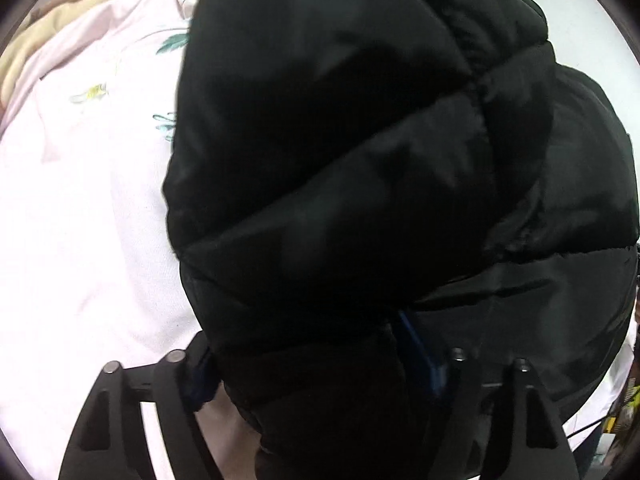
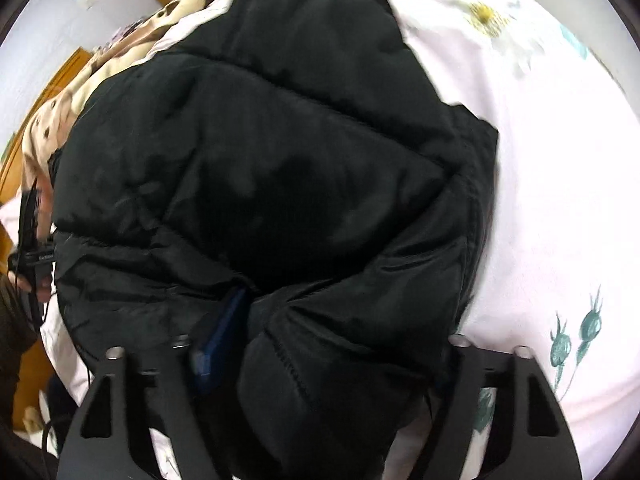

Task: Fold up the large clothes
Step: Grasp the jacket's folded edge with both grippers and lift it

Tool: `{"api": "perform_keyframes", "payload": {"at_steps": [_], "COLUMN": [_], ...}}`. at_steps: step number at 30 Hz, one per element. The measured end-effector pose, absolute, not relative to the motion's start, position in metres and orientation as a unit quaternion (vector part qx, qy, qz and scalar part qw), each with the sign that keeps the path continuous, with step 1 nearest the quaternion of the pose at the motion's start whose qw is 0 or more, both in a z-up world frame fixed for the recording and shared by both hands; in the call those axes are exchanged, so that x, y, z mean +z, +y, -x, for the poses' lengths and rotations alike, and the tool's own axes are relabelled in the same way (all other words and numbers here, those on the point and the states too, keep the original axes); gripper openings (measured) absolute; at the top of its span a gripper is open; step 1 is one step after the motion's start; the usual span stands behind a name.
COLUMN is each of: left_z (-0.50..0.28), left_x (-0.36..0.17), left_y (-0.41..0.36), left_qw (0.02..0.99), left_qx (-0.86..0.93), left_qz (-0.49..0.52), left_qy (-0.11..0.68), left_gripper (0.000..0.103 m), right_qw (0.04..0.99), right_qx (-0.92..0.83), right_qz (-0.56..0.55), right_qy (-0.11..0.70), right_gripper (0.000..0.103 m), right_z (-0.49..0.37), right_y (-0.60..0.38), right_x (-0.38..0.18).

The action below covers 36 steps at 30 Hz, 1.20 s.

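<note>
A black quilted puffer jacket (image 1: 360, 152) fills most of both views and lies bunched on a pale pink floral bed sheet (image 1: 80, 220). My left gripper (image 1: 316, 364) is shut on a thick fold of the jacket; a blue pad (image 1: 420, 356) shows against the fabric. In the right wrist view the jacket (image 2: 280, 168) bulges between the fingers of my right gripper (image 2: 320, 356), which is shut on another thick fold; its blue pad (image 2: 220, 340) presses the left side. Fingertips are hidden by fabric.
The pink sheet (image 2: 560, 200) with teal flower prints spreads to the right. A beige patterned blanket (image 2: 60, 120) lies at the far left by a wooden headboard (image 2: 60, 72). The left hand-held gripper's body (image 2: 32, 240) shows at the left edge.
</note>
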<state>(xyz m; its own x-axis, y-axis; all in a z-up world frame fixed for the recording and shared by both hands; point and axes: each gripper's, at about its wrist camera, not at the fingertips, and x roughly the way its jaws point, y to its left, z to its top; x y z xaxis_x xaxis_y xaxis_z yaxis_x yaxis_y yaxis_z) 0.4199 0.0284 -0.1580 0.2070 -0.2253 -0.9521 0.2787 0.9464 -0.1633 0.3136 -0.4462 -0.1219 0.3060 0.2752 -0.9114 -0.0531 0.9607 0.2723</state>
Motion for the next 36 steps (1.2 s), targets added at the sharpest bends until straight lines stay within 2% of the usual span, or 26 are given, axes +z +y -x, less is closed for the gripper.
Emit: {"api": "perform_keyframes", "payload": {"at_steps": [3,5,7,9,14,18,23,27,31,36], "left_z": [-0.420,-0.418,-0.414,-0.415,-0.429,-0.435,-0.426,-0.422,-0.418,-0.411], "left_x": [-0.154,-0.150,-0.146,-0.146,-0.156,-0.154,-0.137,-0.125,-0.113,-0.090], "left_y": [0.026,0.018,0.009,0.008,0.024,0.023,0.022,0.022,0.026,0.039], "left_qw": [0.780,0.784,0.791,0.791,0.772,0.774,0.779,0.792,0.799,0.814], "left_qx": [-0.151,-0.141,-0.128,-0.127,-0.144,-0.142,-0.142,-0.134,-0.127,-0.128], "left_qz": [-0.024,-0.040,-0.067,-0.067,-0.010,-0.011,-0.011,-0.011,0.005,0.025], "left_qy": [0.607,0.603,0.594,0.594,0.619,0.617,0.610,0.596,0.588,0.565], "left_gripper": [0.065,0.059,0.057,0.057,0.074,0.074,0.052,0.048,0.039,0.029], "right_qw": [0.806,0.812,0.817,0.819,0.822,0.820,0.824,0.833,0.843,0.858], "right_qx": [0.100,0.093,0.082,0.074,0.069,0.063,0.051,0.037,0.026,0.017], "right_qz": [-0.077,-0.048,-0.015,-0.001,-0.007,-0.021,-0.022,-0.011,0.012,0.011], "right_qy": [0.578,0.575,0.570,0.569,0.565,0.569,0.564,0.552,0.538,0.514], "right_gripper": [0.058,0.054,0.052,0.051,0.052,0.055,0.053,0.043,0.034,0.027], "right_z": [-0.311,-0.308,-0.304,-0.303,-0.299,-0.304,-0.309,-0.293,-0.277,-0.268], "right_y": [-0.439,-0.429,-0.418,-0.413,-0.413,-0.412,-0.402,-0.392,-0.381,-0.373], "right_x": [-0.115,-0.111,-0.107,-0.106,-0.107,-0.109,-0.104,-0.095,-0.080,-0.064]}}
